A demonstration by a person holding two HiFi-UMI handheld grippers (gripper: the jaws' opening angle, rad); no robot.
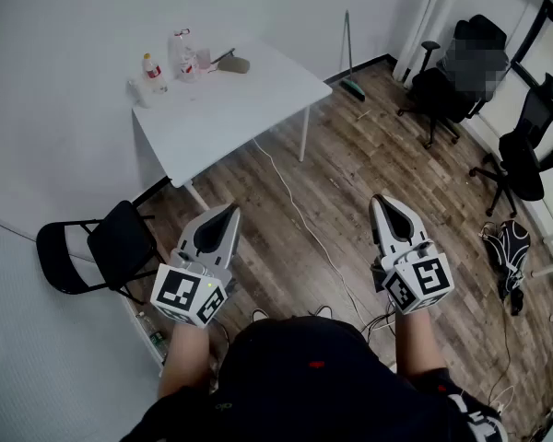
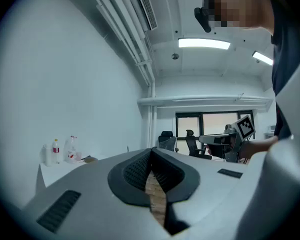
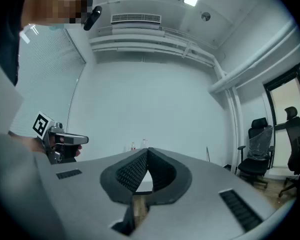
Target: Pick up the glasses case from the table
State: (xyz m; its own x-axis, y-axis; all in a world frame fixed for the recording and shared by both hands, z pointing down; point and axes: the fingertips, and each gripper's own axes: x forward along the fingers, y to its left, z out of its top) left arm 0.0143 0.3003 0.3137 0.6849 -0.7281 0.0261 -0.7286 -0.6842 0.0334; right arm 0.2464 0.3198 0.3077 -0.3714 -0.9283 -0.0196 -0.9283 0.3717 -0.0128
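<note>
You stand on the wood floor with both tools held out level in front of you. Your left gripper is clenched: in its own view the ribbed pads meet at the tips, with nothing between them and only floor showing through the gap lower down. Your right gripper is likewise clamped tight and empty, its tips together in its own view. The two sit side by side, well apart from each other and from the table. A black folding chair stands to the left, just beyond your left gripper. A white cable runs across the floor between the grippers and on towards the table. The white table stands further off, against the wall. The glasses case lies on its far edge, near the back corner, untouched. Bottles stand just left of the case. A broom leans on the wall beyond the table. Black office chairs are far right.
</note>
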